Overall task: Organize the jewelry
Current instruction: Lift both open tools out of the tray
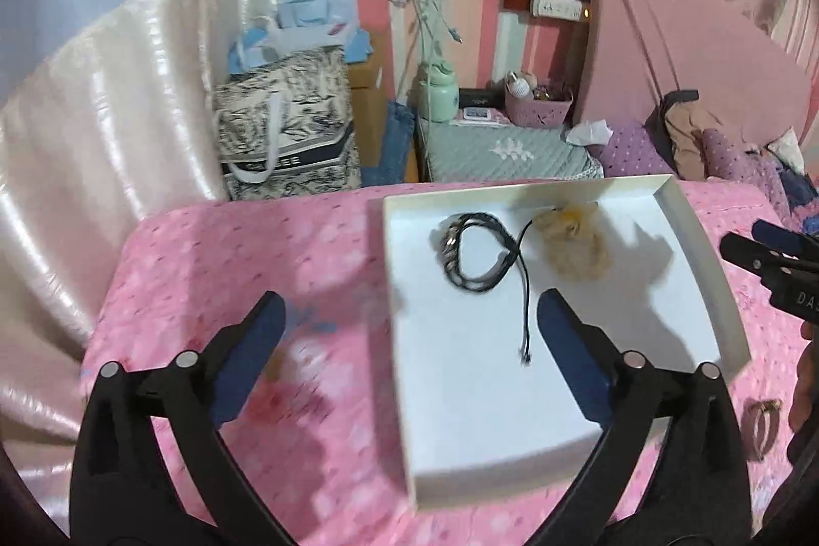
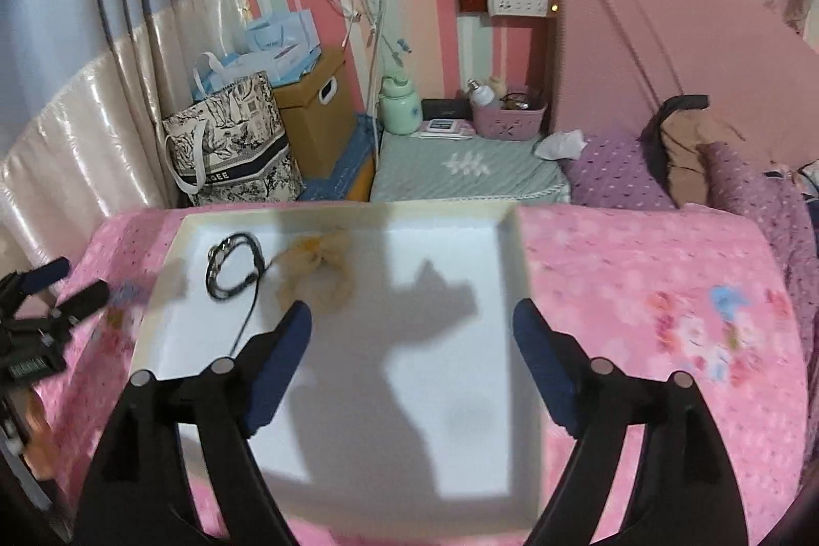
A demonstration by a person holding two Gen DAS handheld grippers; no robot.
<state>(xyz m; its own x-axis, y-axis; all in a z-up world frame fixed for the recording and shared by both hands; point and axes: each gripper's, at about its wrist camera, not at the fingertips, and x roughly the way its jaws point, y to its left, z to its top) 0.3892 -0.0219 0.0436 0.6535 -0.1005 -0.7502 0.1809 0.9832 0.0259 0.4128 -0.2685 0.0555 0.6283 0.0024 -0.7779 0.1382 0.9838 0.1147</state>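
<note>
Both grippers hang spread and empty over the white tray [image 1: 660,193]: left gripper [image 1: 409,321], right gripper [image 2: 412,326]. A black cord bracelet [image 1: 476,254] lies in it beside a beige scrunchie [image 1: 576,244]. A patterned tote bag [image 1: 286,126] stands beyond the pink bedspread [image 1: 230,249].

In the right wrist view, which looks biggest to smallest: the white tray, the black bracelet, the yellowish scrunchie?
1. White tray, by far.
2 and 3. Yellowish scrunchie and black bracelet look alike; blur leaves their order unsure.

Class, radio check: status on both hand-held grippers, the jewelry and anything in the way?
Left hand-held gripper and right hand-held gripper open, empty. Black cord bracelet and tan scrunchie lie in white tray. Nothing blocking.
</note>
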